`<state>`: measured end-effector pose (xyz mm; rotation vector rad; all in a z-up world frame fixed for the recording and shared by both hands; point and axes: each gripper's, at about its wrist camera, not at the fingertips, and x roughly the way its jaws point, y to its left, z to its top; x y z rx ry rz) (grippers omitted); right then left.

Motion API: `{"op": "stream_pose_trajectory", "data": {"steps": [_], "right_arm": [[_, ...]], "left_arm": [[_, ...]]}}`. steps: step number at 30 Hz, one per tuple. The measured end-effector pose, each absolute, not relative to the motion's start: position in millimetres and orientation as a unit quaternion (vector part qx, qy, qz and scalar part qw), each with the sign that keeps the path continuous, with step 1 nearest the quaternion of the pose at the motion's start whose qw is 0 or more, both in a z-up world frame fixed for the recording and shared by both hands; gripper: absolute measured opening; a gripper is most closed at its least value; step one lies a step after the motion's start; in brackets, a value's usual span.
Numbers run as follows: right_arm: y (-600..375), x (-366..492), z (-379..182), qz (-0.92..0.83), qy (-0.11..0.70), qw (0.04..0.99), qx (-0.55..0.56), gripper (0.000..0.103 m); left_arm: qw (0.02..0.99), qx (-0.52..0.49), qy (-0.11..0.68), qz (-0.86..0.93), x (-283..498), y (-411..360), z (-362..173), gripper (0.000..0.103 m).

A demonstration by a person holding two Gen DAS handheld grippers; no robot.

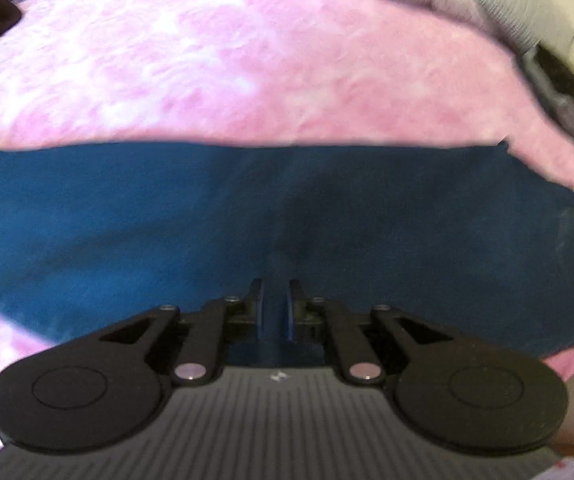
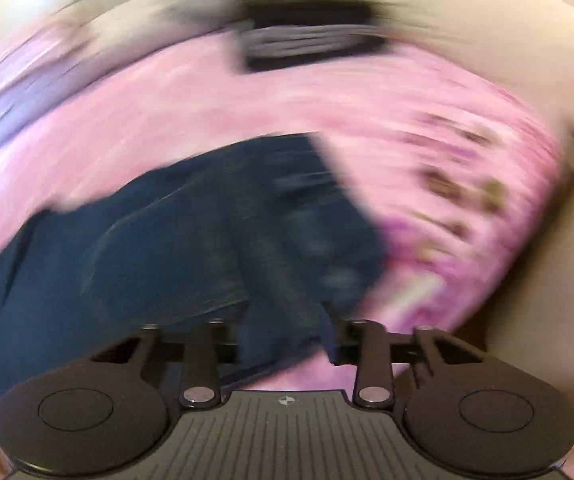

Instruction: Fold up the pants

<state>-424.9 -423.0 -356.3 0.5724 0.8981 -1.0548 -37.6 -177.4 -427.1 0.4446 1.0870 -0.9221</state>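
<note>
I have a gripper in each hand, and the blue pants (image 1: 287, 216) lie on a pink blanket (image 1: 207, 60).

In my left view the pants stretch flat from side to side across the near part of the blanket, with their far edge straight. My left gripper (image 1: 275, 300) is almost shut — only a thin slot shows between its fingers, and blue cloth seems to sit in that slot. I think it is pinching a bit of the pants, but I cannot be fully sure.

My right view is very smeary. There the pants (image 2: 167, 240) run from the left edge toward the middle of the blanket (image 2: 407, 120), and one bunched end comes right up to my right gripper (image 2: 287, 340). Its fingers stand about half apart with blue cloth between them. I cannot tell if they press on it.

To fold well, I should get a firm pinch on both sides, lift both together, and lay one half neatly on the other — edges matching, no lumps. Going slowly would stop the cloth from slipping out.
</note>
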Motion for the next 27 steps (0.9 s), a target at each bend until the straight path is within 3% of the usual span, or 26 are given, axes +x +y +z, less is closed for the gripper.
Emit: {"op": "stream_pose_trajectory", "data": {"steps": [2,4,10,17,21,27], "right_arm": [[-421,-412,-382,-0.45,0.475,0.717,0.24,0.038],[-422,-409,-375,-0.454,0.482,0.709,0.245,0.039],[-415,-404,-317,-0.393,0.48,0.718,0.315,0.04],[-372,-389,-247,-0.34,0.497,0.74,0.298,0.059],[-363,-388,-217,-0.335,0.497,0.747,0.288,0.06],[-355,-397,-179,-0.334,0.491,0.757,0.271,0.06]], "left_arm": [[0.74,0.22,0.501,-0.39,-37,-171,-431,0.011],[0.741,0.229,0.513,-0.368,-34,-168,-423,0.014],[0.742,0.263,0.526,-0.321,-40,-149,-371,0.023],[0.737,0.289,0.521,-0.32,-89,-130,-291,0.039],[0.741,0.289,0.512,-0.323,-117,-124,-249,0.051],[0.754,0.289,0.485,-0.336,-151,-121,-199,0.054]]}}
